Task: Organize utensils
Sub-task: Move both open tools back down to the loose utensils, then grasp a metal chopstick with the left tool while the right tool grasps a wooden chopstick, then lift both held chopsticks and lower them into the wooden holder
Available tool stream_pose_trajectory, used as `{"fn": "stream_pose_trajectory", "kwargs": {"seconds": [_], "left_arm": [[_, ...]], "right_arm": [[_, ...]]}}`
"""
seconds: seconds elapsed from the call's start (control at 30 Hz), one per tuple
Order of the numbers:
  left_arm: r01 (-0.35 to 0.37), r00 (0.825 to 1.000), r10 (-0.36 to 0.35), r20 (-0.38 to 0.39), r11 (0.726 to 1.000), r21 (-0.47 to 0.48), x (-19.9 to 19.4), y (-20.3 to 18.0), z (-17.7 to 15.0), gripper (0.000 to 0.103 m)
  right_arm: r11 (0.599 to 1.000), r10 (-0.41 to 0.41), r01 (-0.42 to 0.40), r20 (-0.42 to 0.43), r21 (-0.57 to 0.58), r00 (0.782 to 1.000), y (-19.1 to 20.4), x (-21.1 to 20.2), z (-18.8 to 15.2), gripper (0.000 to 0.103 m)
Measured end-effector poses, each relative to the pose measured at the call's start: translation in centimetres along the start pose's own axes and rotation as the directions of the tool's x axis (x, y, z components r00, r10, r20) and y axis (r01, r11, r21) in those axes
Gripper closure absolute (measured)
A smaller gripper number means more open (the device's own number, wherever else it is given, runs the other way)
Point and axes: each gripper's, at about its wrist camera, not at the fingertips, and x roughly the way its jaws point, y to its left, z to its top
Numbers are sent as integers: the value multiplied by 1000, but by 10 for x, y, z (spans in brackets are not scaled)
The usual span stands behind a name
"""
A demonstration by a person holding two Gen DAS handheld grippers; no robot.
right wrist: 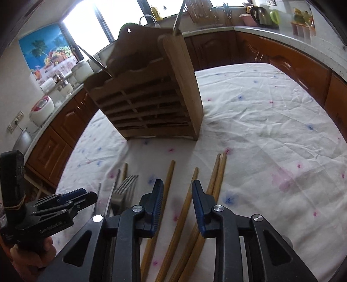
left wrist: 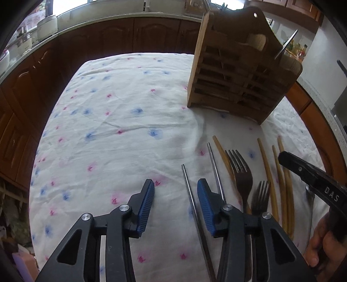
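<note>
A wooden slatted utensil holder (left wrist: 236,73) stands on the table at the back right; it also shows in the right wrist view (right wrist: 149,102), with metal utensils sticking out of it. My left gripper (left wrist: 175,204) is open, low over a metal chopstick (left wrist: 193,199) that lies between its fingers. A second metal chopstick (left wrist: 214,169), two forks (left wrist: 240,171) and several wooden chopsticks (left wrist: 282,184) lie to its right. My right gripper (right wrist: 177,201) is open above wooden chopsticks (right wrist: 184,208); one lies between its fingers.
The table carries a white floral cloth (left wrist: 121,121). Brown kitchen cabinets (left wrist: 134,32) and a countertop ring the table. A rice cooker (right wrist: 41,110) and a kettle (right wrist: 260,15) stand on the counter.
</note>
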Motion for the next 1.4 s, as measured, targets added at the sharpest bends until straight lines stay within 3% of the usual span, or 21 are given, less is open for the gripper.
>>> {"fn": "stream_pose_trajectory", "kwargs": {"seconds": [0.2,0.33,0.5,0.6,0.9,1.1,1.4], "left_arm": [[-28,1000,28,2,998,56,10,-8,5,62],[-87,996,84,27,989,122,13,-20,1,70],[-84,996,78,46,983,161,13,-29,-3,93],[-82,996,76,46,983,161,12,-30,-3,96],[26,999,-29,36,996,80,-13,-6,-3,101],[112,992,-115,56,992,62,-55,2,-6,101],[162,971,-174,166,983,83,-130,11,-18,101]], "right_arm": [[998,-55,54,-35,-37,998,-1,17,5,81],[989,-105,101,-36,-108,994,8,20,5,81],[972,-163,156,-27,-173,986,15,24,4,90],[982,-137,132,-28,-138,990,8,22,5,94],[999,29,-29,12,-20,1000,1,-10,4,98],[996,90,-88,70,-32,993,17,-42,10,98],[989,142,-136,160,-51,977,29,-90,14,98]]}}
